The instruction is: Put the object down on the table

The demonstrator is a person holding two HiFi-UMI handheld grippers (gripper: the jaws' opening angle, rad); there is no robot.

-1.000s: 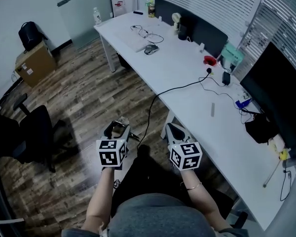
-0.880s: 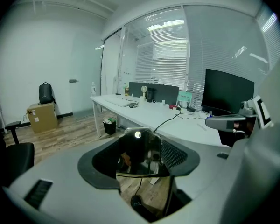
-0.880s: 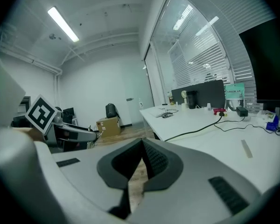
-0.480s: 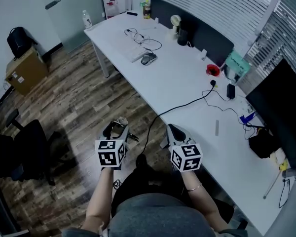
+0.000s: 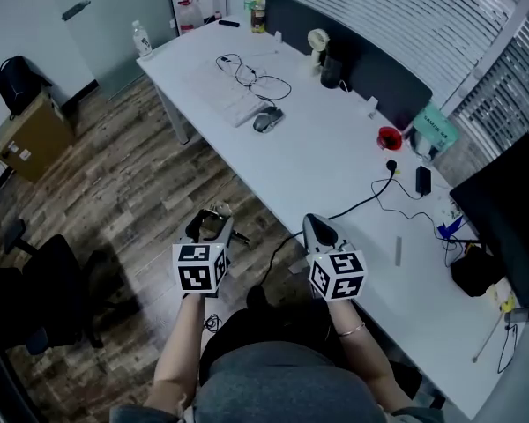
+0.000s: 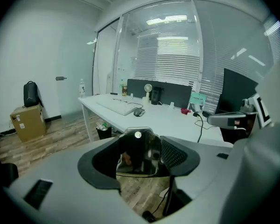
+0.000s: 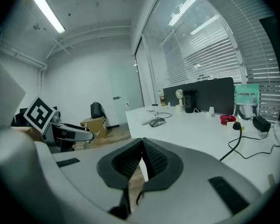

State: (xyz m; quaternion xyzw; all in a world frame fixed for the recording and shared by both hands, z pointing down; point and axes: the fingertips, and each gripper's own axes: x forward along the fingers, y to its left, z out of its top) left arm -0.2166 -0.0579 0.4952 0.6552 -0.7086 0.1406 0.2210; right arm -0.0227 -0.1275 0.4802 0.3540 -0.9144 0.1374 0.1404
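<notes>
Widest of all is the floor (image 5: pixel 132 192), brown wood planks with a streaky grain. One long desk (image 5: pixel 317 148), white, smooth and rectangular, runs from the far left to the near right. Along its far edge stands a flat dark divider (image 5: pixel 353 51), and at its right end one black monitor (image 5: pixel 502 210). On the floor to the left we count one black chair (image 5: pixel 35 289), one tan cardboard box (image 5: pixel 31 135) and one black backpack (image 5: pixel 13 82) against the wall.

We hold two hand-held grippers, each grey and matte with ribbed black pads and one cube of square black-and-white markers. The left hand-held gripper (image 5: pixel 213 220) has its jaws closed round the object (image 6: pixel 136 160); the right hand-held gripper (image 7: pixel 142 154) has its jaws pressed together with nothing between them. Both hang over the floor at the desk's near edge, the right one just beside that edge.

On the desk lie one white keyboard (image 5: pixel 232 104), one grey rounded mouse (image 5: pixel 266 122) just right of it, one thin black cable (image 5: pixel 353 210) trailing off the near edge, and one small red item (image 5: pixel 389 137).

The object is shiny and mirror-like, with a rounded top, dark reflections and one bright spot of light. It sits in the left jaws, above the floor and left of the desk, not touching it.
</notes>
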